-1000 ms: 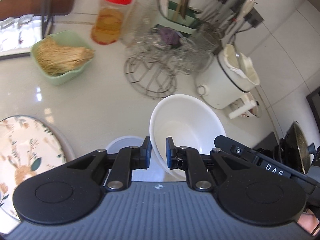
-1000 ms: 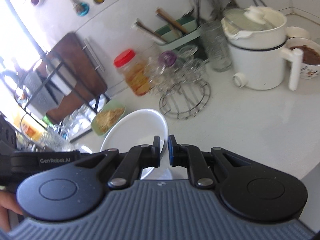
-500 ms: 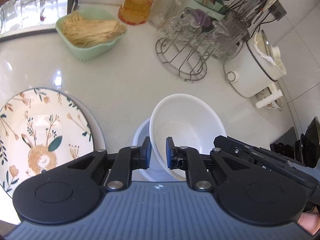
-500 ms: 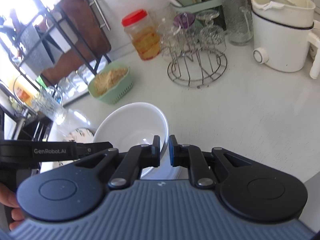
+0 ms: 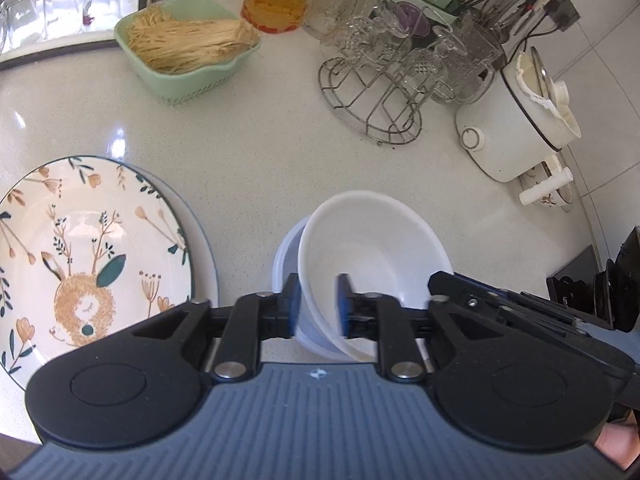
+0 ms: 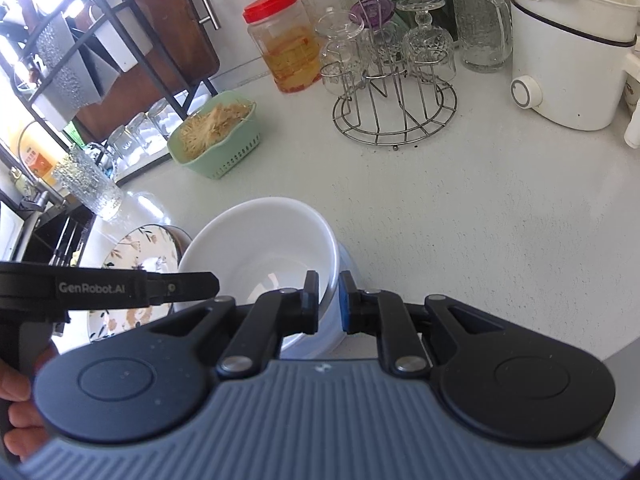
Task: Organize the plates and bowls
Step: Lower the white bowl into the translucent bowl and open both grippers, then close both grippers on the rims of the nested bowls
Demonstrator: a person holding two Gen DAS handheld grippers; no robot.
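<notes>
The white bowl (image 5: 372,248) sits nested in a second, bluish-white bowl (image 5: 286,256) on the counter (image 5: 256,148), tilted rather than seated flat, its rim higher on the side away from the patterned plate (image 5: 80,248). It is plain, glossy and empty, with no visible chips. The step in hand appears to be the release after stacking bowl on bowl. The left gripper (image 5: 316,306) straddles the near rim and its jaws are opening, the rim between them but the pads no longer pressing. The right gripper (image 6: 329,298) is clamped nearly closed on the opposite side of the same rim. The next move likely calls for the right gripper to let go as well, then for both to lift clear without dragging the bowl off its seat. The patterned plate lies just beside the bowls, on top of another plate; the green basket (image 5: 188,56) of noodles and the wire glass rack (image 5: 372,92) stand well beyond them.
</notes>
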